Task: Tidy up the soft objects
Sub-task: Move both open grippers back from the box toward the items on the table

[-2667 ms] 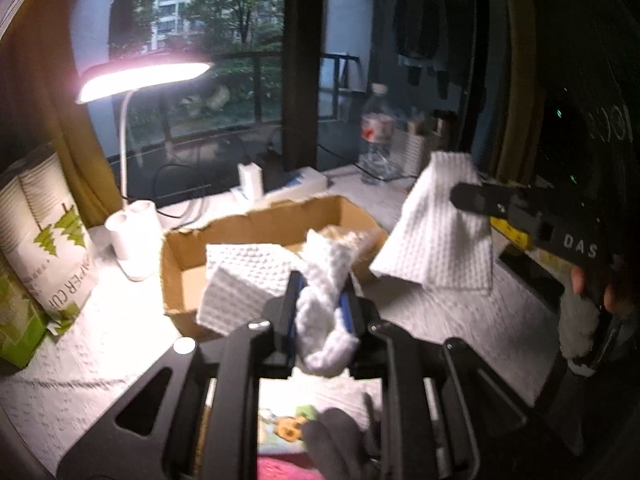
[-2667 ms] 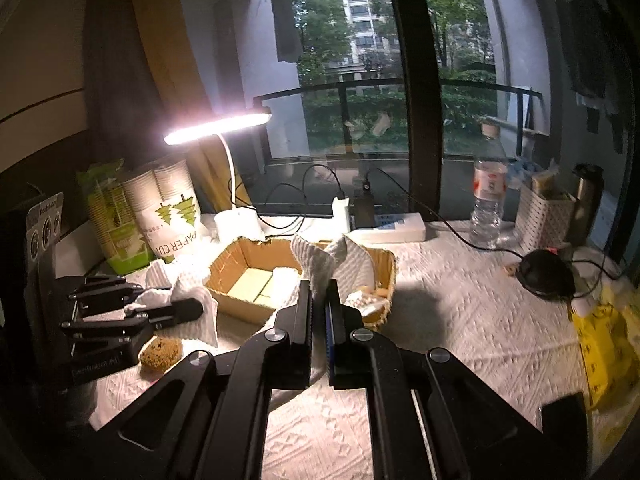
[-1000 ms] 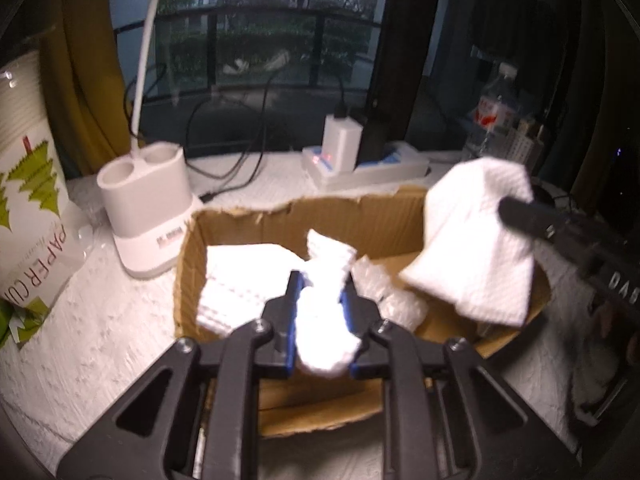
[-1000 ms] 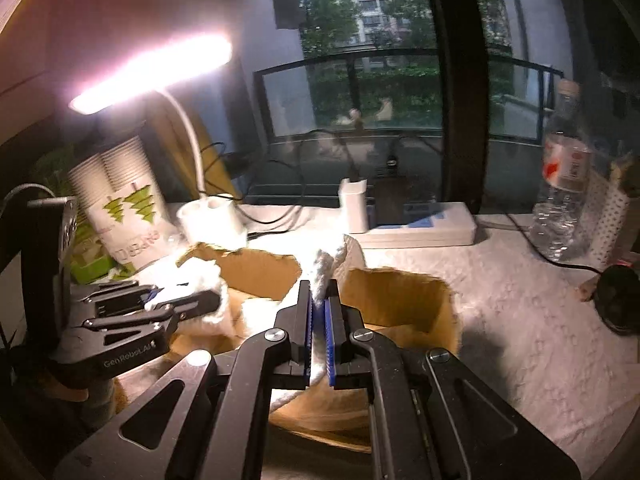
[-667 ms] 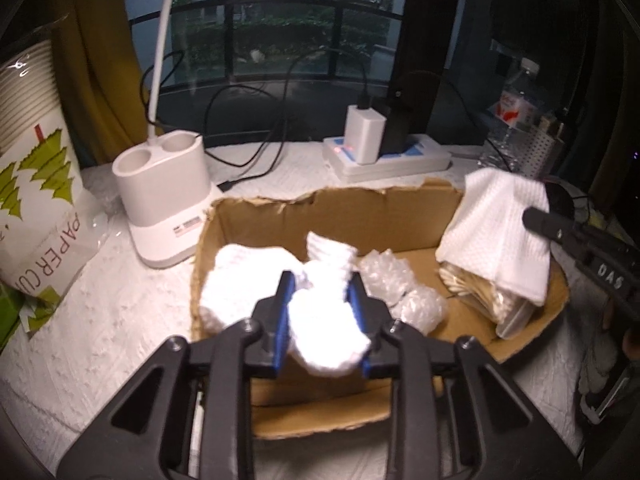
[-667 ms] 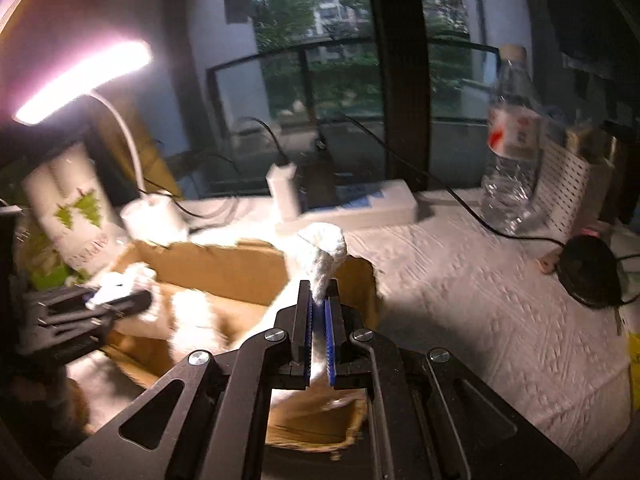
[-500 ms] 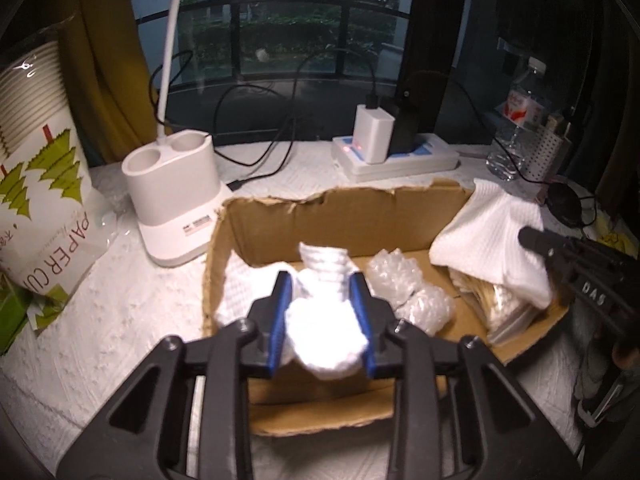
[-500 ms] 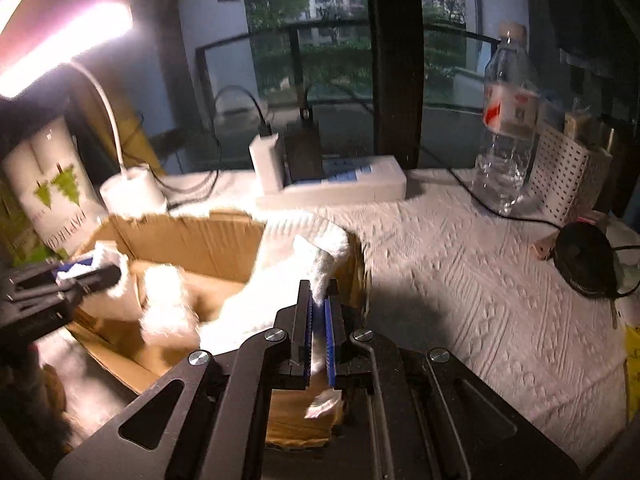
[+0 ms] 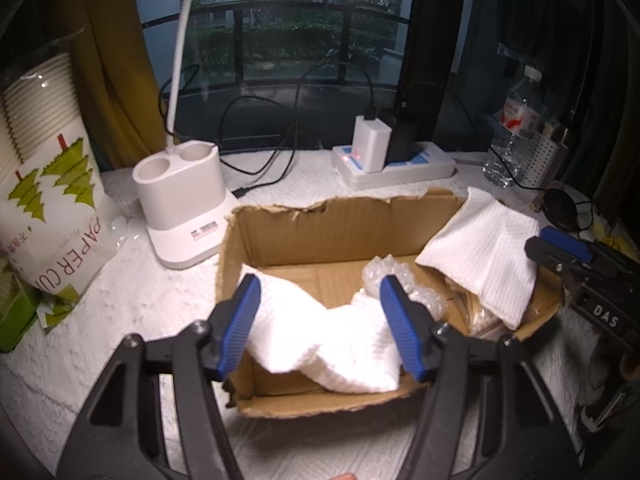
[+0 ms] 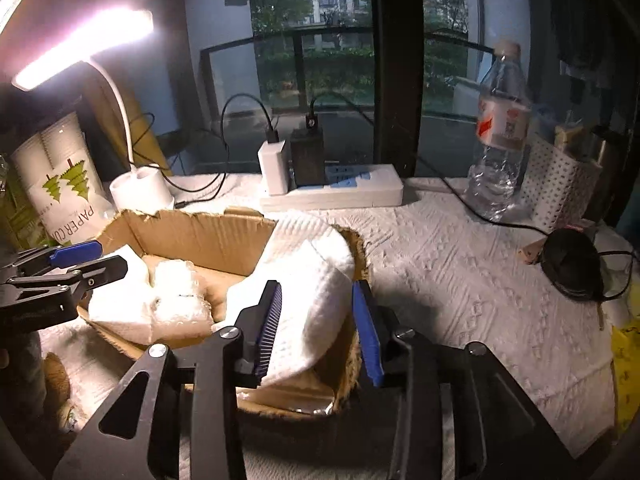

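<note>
A torn cardboard box [image 9: 320, 232] stands on the white table cover. Above its near wall my left gripper [image 9: 322, 330] has its jaws opening. A white cloth [image 9: 344, 364] lies loose in the box between the blue pads [image 9: 244, 324], next to bubble wrap [image 9: 400, 280]. My right gripper [image 10: 318, 330] is opening too, over the box's right end [image 10: 360, 248]. A second white cloth [image 10: 316, 276] is draped there between its pads, no longer pinched. Each gripper shows in the other's view: the right gripper [image 9: 560, 250] beside that cloth [image 9: 488, 248], the left gripper [image 10: 86, 262] at the box's left.
A white lamp base [image 9: 180, 200] and a sleeve of paper cups [image 9: 48, 184] stand left of the box. Behind it lies a power strip [image 10: 332, 194] with chargers and cables. To the right are a water bottle [image 10: 500, 136], a perforated holder [image 10: 560, 184] and a black round object [image 10: 572, 260].
Both grippers, each shut on a white cloth, came over the box and then opened. The cloths now rest in the box, one on its floor and one over its right end.
</note>
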